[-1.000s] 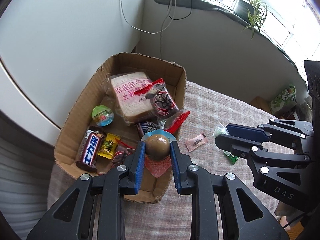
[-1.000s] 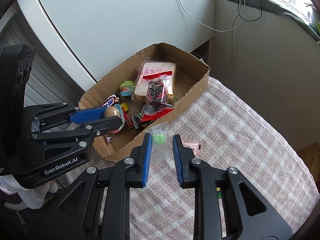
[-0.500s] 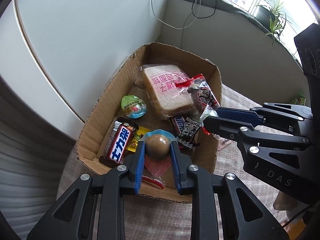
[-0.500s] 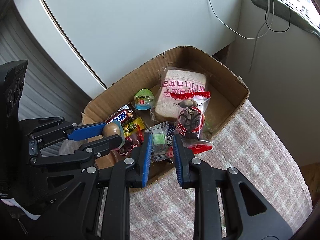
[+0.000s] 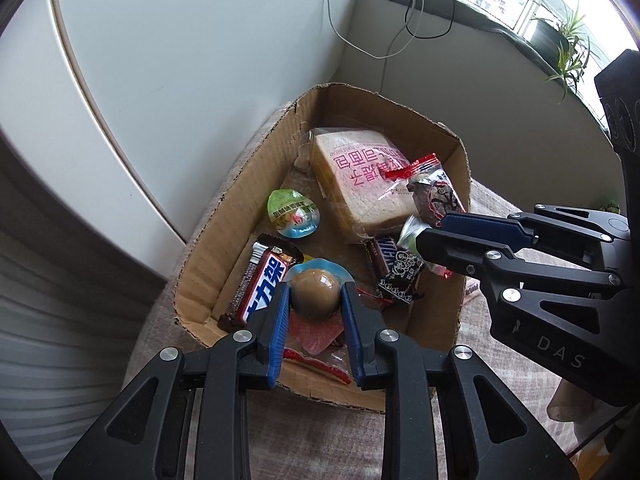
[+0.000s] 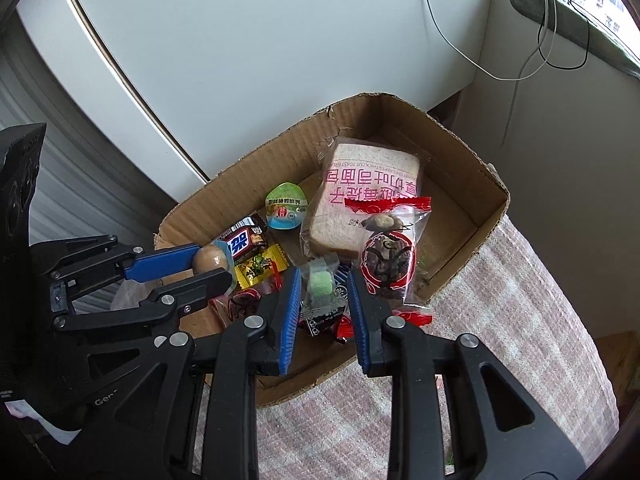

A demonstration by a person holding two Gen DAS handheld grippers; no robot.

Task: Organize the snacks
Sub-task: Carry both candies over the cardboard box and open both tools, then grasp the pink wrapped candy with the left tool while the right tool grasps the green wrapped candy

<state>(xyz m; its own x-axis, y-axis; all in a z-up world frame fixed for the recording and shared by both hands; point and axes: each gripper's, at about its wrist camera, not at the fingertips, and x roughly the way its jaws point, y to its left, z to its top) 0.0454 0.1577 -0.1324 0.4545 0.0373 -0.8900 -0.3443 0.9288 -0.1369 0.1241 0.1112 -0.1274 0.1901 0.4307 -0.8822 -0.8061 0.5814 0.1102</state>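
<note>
My left gripper (image 5: 314, 300) clamps the brown ball snack (image 5: 314, 294) above the cardboard box (image 5: 224, 216), ready to drop. At three o'clock, my right gripper (image 6: 323, 294) pinches the green candy packet (image 6: 322, 286) over the box's near corner, beside the bread (image 6: 368, 204).

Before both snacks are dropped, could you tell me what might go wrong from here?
1. The round brown packaged egg in the left gripper sits above the cardboard box's near wall, so it might roll out.
2. The clear green candy packet in the right gripper could land on the already crowded dark chocolate wrapper.
</note>
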